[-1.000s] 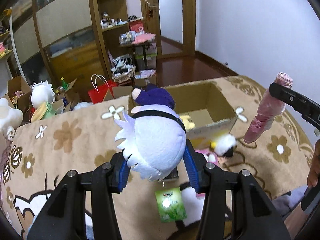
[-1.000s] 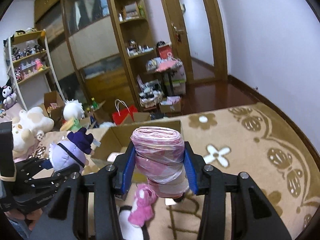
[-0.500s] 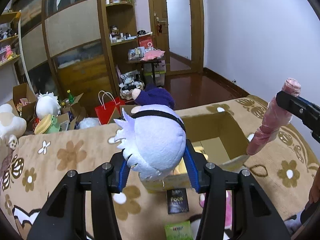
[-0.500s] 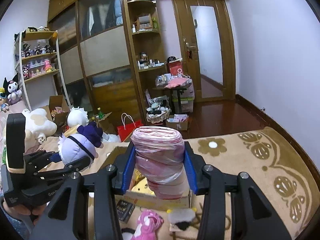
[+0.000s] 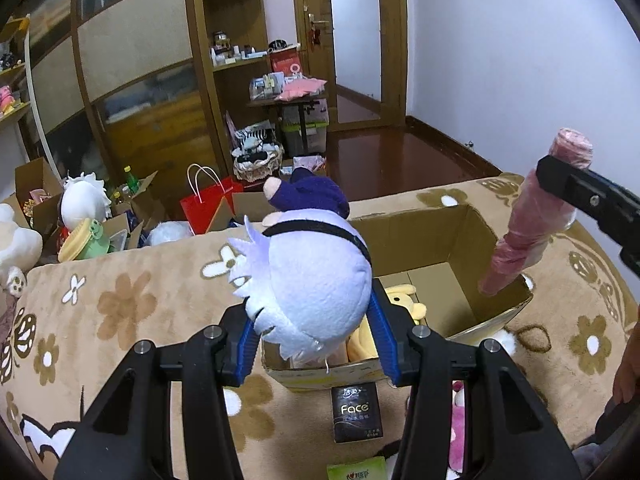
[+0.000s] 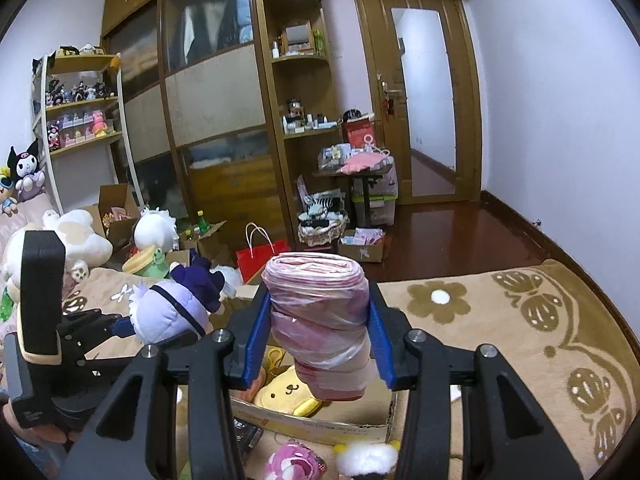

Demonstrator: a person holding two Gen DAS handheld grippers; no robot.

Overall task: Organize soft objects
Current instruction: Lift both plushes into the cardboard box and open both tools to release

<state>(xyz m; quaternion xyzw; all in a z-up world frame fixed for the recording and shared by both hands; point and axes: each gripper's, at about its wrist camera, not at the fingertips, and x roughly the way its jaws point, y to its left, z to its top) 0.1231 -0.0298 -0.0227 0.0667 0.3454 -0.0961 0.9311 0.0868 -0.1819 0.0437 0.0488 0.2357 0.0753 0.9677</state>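
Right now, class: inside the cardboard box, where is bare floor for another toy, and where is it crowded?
In the cardboard box, bare floor lies by the far right wall, beyond the yellow plush. The near left corner is crowded.

Two grippers, the left gripper and the right gripper; one lavender plush clamped in the left; one pink roll clamped in the right; one open cardboard box on the floral blanket; one yellow plush inside it; one pink plush, one white fluffy plush, one black tissue pack lying outside.
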